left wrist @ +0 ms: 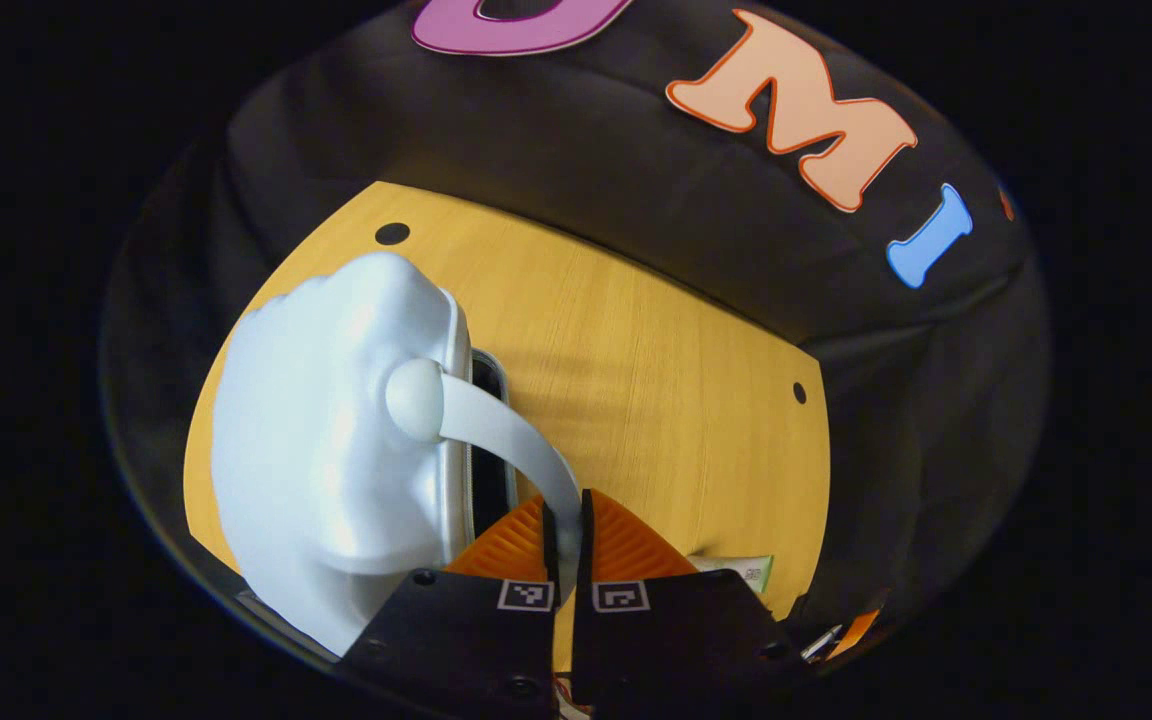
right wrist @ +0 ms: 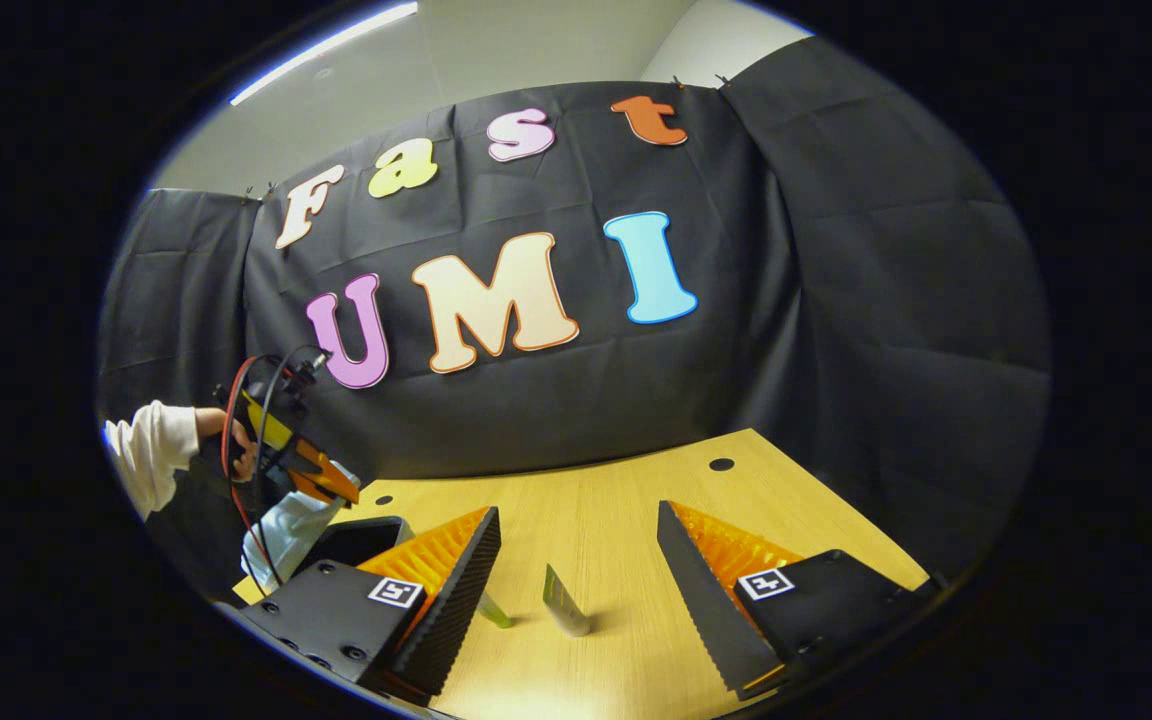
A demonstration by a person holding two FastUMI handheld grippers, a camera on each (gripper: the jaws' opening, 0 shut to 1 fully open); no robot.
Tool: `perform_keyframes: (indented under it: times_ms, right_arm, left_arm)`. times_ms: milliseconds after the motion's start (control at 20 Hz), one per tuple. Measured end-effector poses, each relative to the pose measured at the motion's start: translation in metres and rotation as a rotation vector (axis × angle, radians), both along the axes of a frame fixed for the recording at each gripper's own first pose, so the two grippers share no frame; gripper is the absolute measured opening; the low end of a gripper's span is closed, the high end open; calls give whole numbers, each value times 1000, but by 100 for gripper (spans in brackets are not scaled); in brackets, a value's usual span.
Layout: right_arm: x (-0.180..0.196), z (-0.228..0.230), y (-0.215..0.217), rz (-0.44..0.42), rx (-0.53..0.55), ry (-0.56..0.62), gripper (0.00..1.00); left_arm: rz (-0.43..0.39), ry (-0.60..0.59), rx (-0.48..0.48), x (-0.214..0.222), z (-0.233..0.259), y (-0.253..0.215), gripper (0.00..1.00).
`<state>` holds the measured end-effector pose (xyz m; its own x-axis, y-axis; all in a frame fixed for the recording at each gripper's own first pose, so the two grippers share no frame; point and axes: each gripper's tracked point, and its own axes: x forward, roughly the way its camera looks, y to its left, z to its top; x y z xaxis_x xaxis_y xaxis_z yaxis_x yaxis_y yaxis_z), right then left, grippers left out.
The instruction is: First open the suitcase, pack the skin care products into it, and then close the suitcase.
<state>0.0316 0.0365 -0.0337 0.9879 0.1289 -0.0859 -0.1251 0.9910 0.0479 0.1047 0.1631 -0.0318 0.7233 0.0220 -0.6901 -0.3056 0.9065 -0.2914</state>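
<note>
A black cloth wall backs the light wooden desk point(left wrist: 656, 400). My left tongs point(left wrist: 564, 545) are clamped on the pale strap handle point(left wrist: 516, 435) of the white hard-shell suitcase point(left wrist: 326, 450), whose lid stands ajar. My right tongs point(right wrist: 576, 580) hang spread wide, empty, above an upright skin care tube point(right wrist: 564, 603).

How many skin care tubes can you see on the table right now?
2 in the right gripper view: one tube on the table between the claw's open fingers, another peeking from behind its left-hand finger. The suitcase may hide others.
</note>
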Motion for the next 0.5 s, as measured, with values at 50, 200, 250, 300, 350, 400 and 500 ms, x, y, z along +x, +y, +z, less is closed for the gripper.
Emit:
perform_keyframes:
  times_ms: [50,200,250,300,350,400,500]
  right_arm:
    - [1,-1,3,10,-1,3,98]
    - [1,-2,15,40,-10,10,98]
    - [1,-1,18,50,-15,10,98]
    - [1,-1,22,57,-19,10,98]
    - [1,-1,26,64,-20,10,98]
    - [1,-1,29,69,-18,10,98]
    - [0,-2,37,76,-9,13,95]
  left_arm:
    - [2,-19,17,-8,10,8,0]
    - [23,-66,71,-31,40,35,0]
    - [35,-82,79,-39,49,44,0]
    - [49,-95,86,-46,57,54,0]
    - [65,-106,94,-54,65,65,0]
    - [77,-115,105,-62,71,76,0]
    - [112,-124,127,-77,81,103,0]
